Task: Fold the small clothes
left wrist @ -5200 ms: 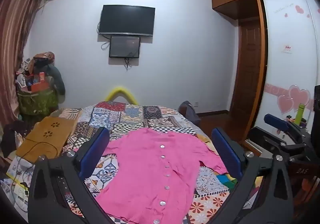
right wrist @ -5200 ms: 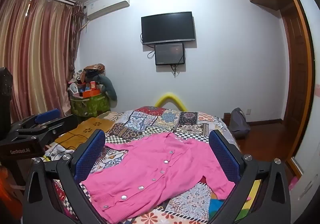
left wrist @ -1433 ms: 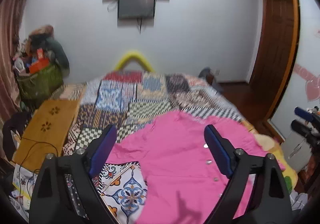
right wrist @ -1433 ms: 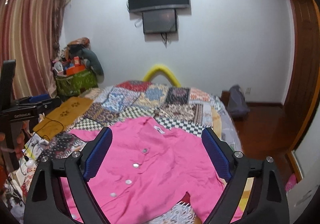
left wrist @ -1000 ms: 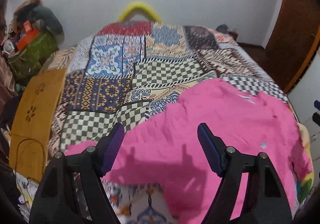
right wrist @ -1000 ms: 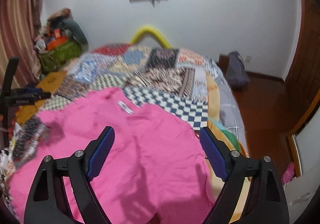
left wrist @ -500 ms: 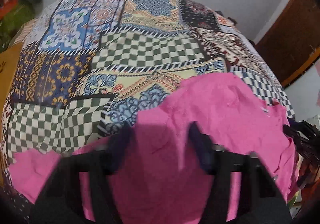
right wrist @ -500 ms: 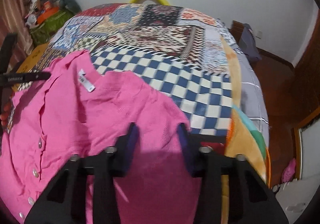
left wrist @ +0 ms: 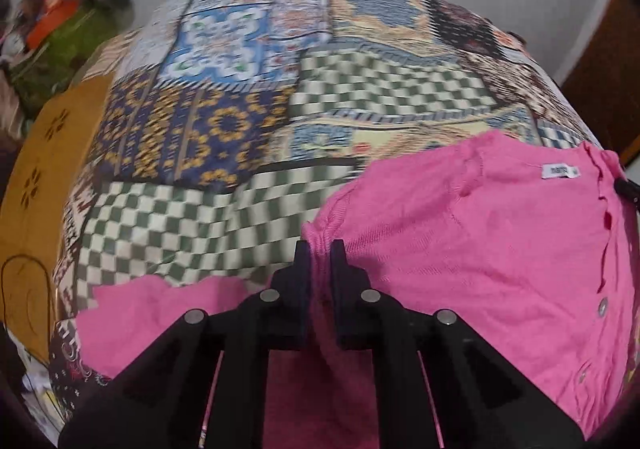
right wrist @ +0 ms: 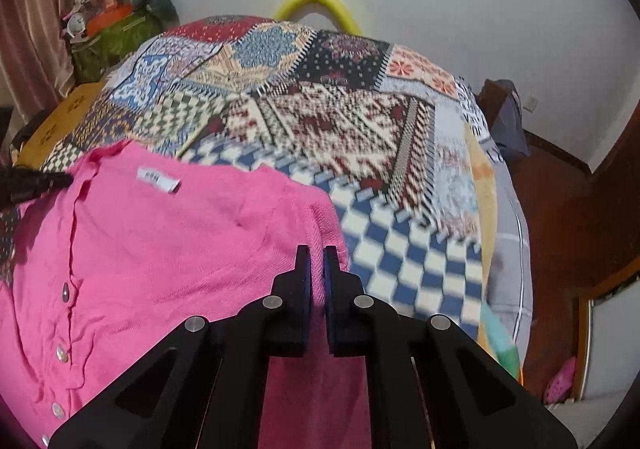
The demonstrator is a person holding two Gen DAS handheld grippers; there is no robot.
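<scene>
A pink buttoned cardigan (left wrist: pixel 480 249) lies face up on the patchwork bedspread (left wrist: pixel 240 109), collar and white label (left wrist: pixel 560 171) toward the far end. My left gripper (left wrist: pixel 320 249) is shut on the cardigan's left shoulder edge. In the right wrist view the cardigan (right wrist: pixel 160 257) fills the lower left, and my right gripper (right wrist: pixel 316 255) is shut on its right shoulder edge. The left gripper's tip shows at that view's left edge (right wrist: pixel 36 183).
The bedspread (right wrist: pixel 360 121) runs to a yellow bed rail (right wrist: pixel 320 5) by the white wall. An orange board (left wrist: pixel 32 169) and a green basket of clutter (right wrist: pixel 108 33) stand left. Wooden floor (right wrist: pixel 560 209) and a dark bag (right wrist: pixel 508 117) lie right.
Both grippers dropped toward the cardigan's shoulders and went from wide open to shut, each pinching a shoulder edge. The fabric at both shoulders has bunched up slightly.
</scene>
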